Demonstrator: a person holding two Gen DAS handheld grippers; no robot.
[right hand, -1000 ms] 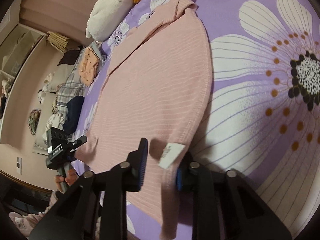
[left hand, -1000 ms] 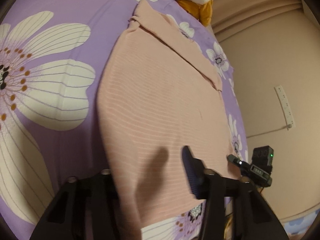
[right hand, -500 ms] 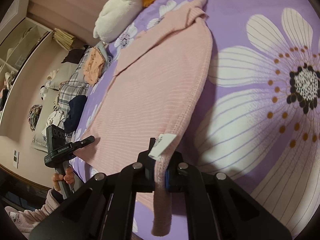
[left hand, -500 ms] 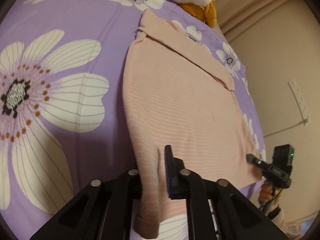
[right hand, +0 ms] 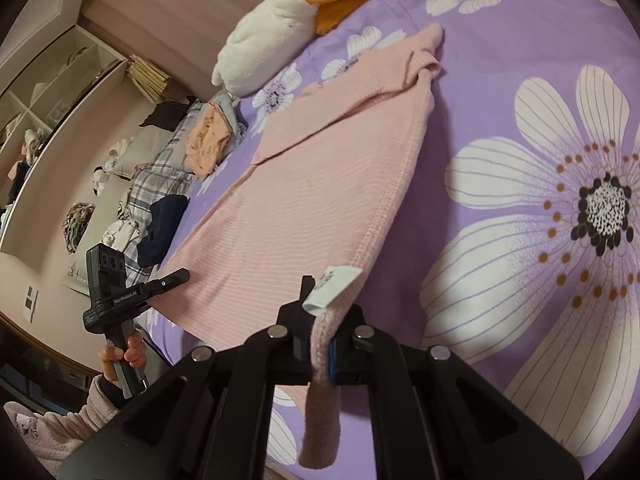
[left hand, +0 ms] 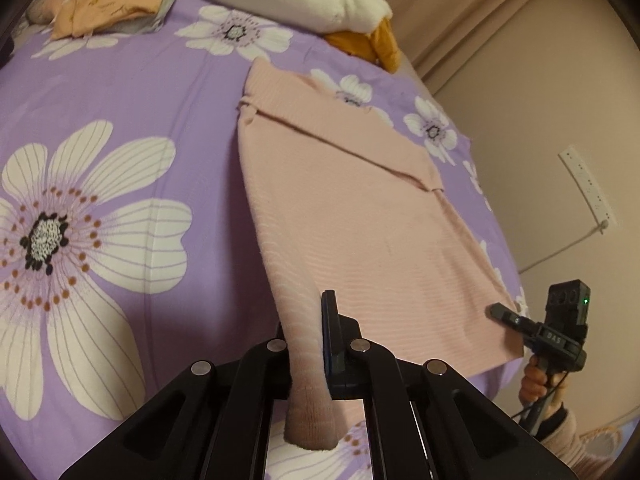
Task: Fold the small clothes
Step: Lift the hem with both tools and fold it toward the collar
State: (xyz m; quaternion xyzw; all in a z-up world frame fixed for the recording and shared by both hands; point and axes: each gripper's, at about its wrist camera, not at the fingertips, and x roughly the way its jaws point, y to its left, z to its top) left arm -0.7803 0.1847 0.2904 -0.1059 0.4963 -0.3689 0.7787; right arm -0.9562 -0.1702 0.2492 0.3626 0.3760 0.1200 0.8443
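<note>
Jaws pinched tight on both sides. My left gripper (left hand: pixel 310 344) clamps one near corner of the pink knit top (left hand: pixel 352 216), a short tail of hem hanging below the pads. My right gripper (right hand: pixel 320 340) clamps the other near corner, beside the white care label (right hand: pixel 334 286); another tail of fabric droops under it.

Position: the top lies spread on the bed (left hand: pixel 132 92), purple floral sheet. Far end carries a folded-over band with a sleeve cuff poking out at one corner. Near edge is raised off the sheet at both corners; the rest lies flat.

Progress, my reading: sleeves look already tucked in, so the side folds seem done. Left to do: carry the near hem up and over toward the far end, lay it down, release, smooth.

Other clothes (right hand: pixel 208 144) sit heaped at the bed's far side, apparently waiting. Plush toy (right hand: pixel 276 48) by the head of the bed.
</note>
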